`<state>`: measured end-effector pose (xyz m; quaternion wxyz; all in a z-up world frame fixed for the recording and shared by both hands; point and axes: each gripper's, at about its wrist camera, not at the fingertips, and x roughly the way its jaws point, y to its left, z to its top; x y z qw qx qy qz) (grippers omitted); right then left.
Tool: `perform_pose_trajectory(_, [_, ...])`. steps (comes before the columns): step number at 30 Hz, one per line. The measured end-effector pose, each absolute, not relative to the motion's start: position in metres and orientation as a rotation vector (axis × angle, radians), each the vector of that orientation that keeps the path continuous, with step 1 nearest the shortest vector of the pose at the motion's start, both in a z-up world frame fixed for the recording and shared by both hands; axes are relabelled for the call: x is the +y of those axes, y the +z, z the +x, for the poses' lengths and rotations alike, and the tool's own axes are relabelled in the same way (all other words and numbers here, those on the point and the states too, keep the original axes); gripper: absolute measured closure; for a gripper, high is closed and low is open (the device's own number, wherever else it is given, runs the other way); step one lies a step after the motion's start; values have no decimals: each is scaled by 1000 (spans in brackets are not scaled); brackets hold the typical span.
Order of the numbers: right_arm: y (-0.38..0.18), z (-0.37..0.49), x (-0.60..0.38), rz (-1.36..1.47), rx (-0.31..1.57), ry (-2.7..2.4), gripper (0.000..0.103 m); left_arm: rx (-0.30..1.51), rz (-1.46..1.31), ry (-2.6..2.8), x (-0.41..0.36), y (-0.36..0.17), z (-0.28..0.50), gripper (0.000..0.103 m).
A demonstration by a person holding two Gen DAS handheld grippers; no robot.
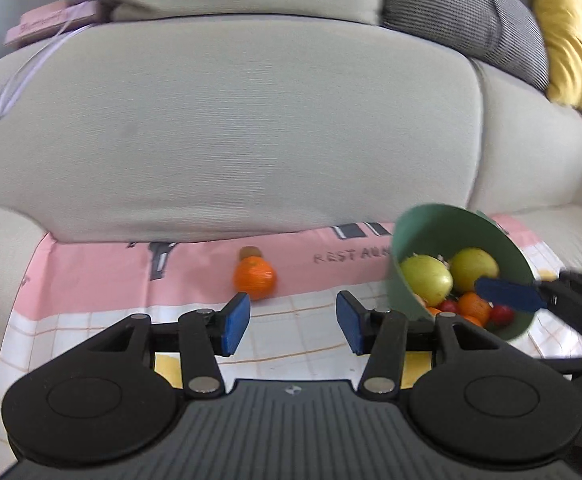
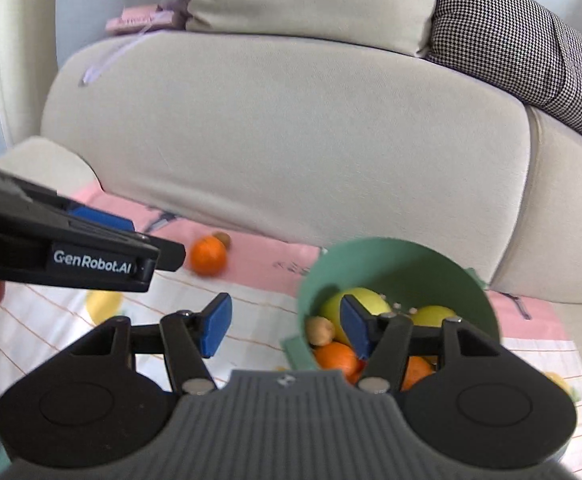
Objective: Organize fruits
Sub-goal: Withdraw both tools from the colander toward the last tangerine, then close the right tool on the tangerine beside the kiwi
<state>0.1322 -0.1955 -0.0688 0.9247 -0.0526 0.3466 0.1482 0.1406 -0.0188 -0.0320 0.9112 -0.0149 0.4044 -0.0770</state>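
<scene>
A green bowl [image 1: 431,240] sits on a pink and white cloth [image 1: 311,328], holding green apples [image 1: 427,280], oranges and small red fruits. It also shows in the right wrist view [image 2: 395,264]. A loose orange [image 1: 254,278] lies on the cloth by the sofa cushion, with a small brown fruit [image 1: 247,252] behind it; the orange shows in the right wrist view [image 2: 208,257] too. My left gripper [image 1: 293,322] is open and empty, just short of the orange. My right gripper [image 2: 285,326] is open, one finger [image 2: 353,326] over the bowl, nothing held.
A beige sofa cushion [image 1: 231,128] rises right behind the cloth. Grey checked [image 1: 463,12] and yellow [image 1: 567,36] pillows lie at the back right. A pink box with ribbon [image 1: 55,24] rests at the back left. The left gripper's body [image 2: 63,252] crosses the right wrist view.
</scene>
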Motion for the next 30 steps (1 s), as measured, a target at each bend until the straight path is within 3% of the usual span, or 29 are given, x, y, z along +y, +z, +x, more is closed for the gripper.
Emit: perform_pose_trajectory(30, [-133, 206, -85, -153, 810, 433, 62, 923, -167, -50, 84, -100, 189, 44])
